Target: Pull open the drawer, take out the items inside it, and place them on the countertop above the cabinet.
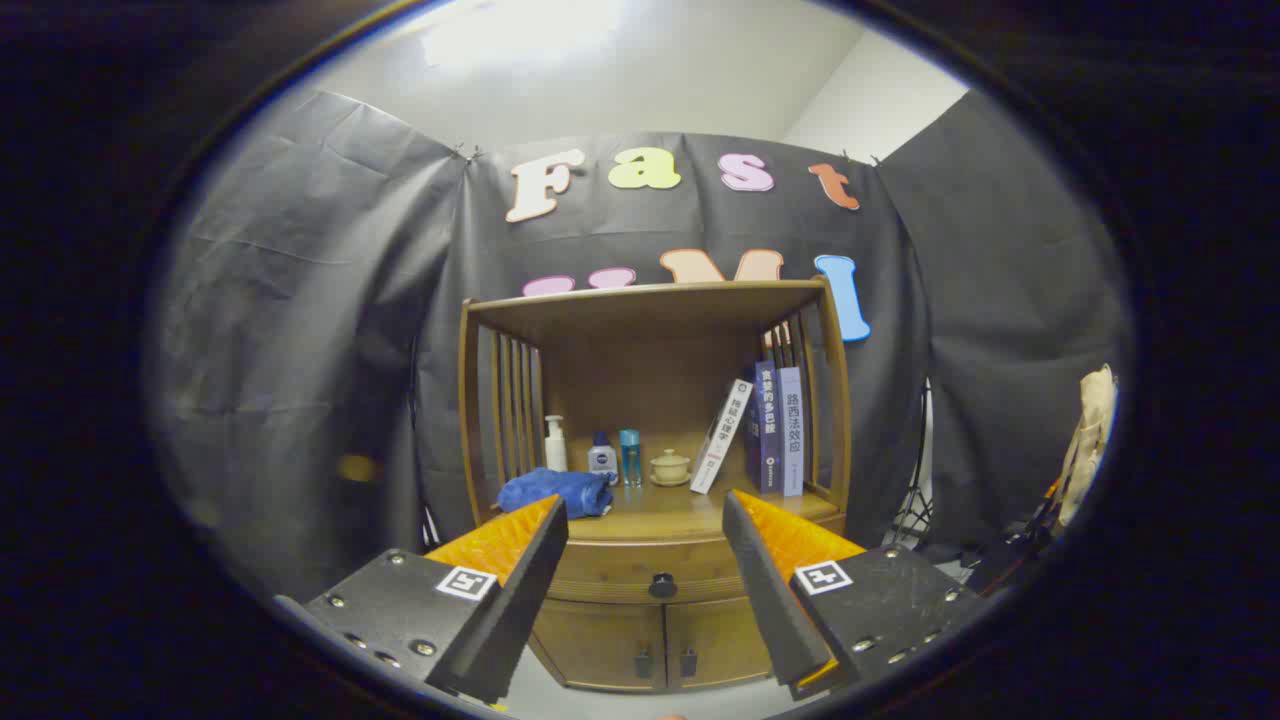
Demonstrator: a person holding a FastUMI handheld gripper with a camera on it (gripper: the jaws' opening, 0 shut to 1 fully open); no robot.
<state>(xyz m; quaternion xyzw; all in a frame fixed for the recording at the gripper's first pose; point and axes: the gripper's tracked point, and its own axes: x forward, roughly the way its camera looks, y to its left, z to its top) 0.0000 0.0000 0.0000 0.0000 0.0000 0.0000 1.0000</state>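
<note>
Straight ahead of the hand-held gripper (645, 520) stands the brown wooden cabinet (655, 640), still some way off, and the gripper faces it squarely, probably to line up with the drawer. The closed wooden drawer (620, 572) lies beyond the gap between the fingers, under the counter (680, 508). Its small dark round knob (662, 585) sits centred there, and the fingers are spread wide and hold nothing.

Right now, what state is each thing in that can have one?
drawer: shut, knob untouched.
cabinet doors: both shut.
gripper: open, short of the cabinet, knob between its fingers.
blue cloth: crumpled on the countertop.
white book: leaning against the upright books.
lidded cup: lid on.
pump bottle: upright.
</note>
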